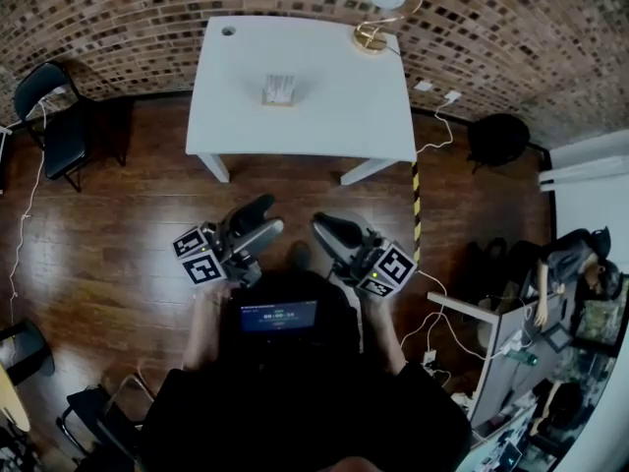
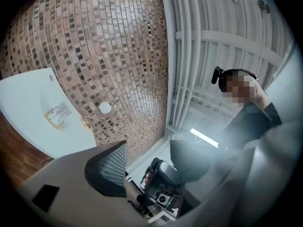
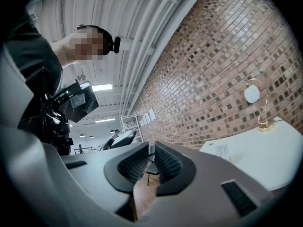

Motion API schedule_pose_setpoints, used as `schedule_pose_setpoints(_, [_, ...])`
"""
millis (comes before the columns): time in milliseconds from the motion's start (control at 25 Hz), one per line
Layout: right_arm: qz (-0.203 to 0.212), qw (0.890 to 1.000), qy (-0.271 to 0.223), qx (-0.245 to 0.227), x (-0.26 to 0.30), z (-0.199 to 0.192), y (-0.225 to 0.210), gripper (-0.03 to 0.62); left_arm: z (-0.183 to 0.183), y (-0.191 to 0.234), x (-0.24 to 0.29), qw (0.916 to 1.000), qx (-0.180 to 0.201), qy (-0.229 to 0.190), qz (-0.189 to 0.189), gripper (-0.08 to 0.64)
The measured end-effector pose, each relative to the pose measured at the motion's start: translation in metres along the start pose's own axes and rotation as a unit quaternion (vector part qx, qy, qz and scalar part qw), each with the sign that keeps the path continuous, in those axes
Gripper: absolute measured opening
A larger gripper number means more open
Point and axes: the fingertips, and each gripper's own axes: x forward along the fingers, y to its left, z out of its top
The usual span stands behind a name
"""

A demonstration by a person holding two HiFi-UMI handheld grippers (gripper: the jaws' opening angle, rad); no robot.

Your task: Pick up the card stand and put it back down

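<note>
The card stand [image 1: 279, 89], a small holder with a printed card, stands upright near the middle of the white table [image 1: 324, 116] far ahead of me. It also shows small in the left gripper view [image 2: 57, 113] and as a card [image 3: 221, 150] in the right gripper view. Both grippers are held low by my body over the wooden floor, well short of the table. My left gripper [image 1: 267, 216] [image 2: 147, 160] is open with nothing between its jaws. My right gripper [image 1: 322, 222] [image 3: 150, 159] is shut and empty, its ribbed pads almost touching.
A gold lamp with a white globe [image 1: 381, 8] stands on the table's far right corner. A black chair [image 1: 54, 116] sits at the left, a black stool [image 1: 496, 138] at the right. A yellow-black strip [image 1: 416, 209] and cables run by the table's right leg.
</note>
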Motion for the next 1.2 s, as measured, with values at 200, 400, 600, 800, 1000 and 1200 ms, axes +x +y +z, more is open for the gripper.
schedule_pose_setpoints(200, [-0.002, 1.000, 0.004, 0.003, -0.008, -0.002, 0.003, 0.046, -0.009, -0.006, 0.003, 0.9999, -0.003, 0.012, -0.003, 0.270])
schedule_pose_setpoints(400, [0.001, 1.000, 0.000, -0.001, -0.003, -0.001, 0.006, 0.046, -0.009, -0.006, -0.001, 1.0000, -0.004, 0.008, -0.001, 0.270])
schedule_pose_setpoints(600, [0.003, 1.000, 0.009, -0.003, 0.000, -0.003, 0.007, 0.046, -0.009, -0.007, -0.004, 1.0000, -0.001, 0.005, -0.002, 0.270])
schedule_pose_setpoints(800, [0.000, 1.000, 0.005, -0.006, 0.000, -0.002, 0.006, 0.044, -0.006, -0.005, -0.007, 1.0000, 0.000, 0.001, 0.002, 0.270])
schedule_pose_setpoints(1000, [-0.002, 1.000, 0.003, -0.008, -0.001, -0.001, 0.005, 0.044, -0.006, -0.006, -0.006, 1.0000, 0.001, 0.000, 0.001, 0.270])
schedule_pose_setpoints(1200, [-0.002, 1.000, 0.006, -0.012, -0.005, -0.001, 0.008, 0.041, -0.008, -0.009, -0.005, 1.0000, 0.001, 0.001, 0.000, 0.270])
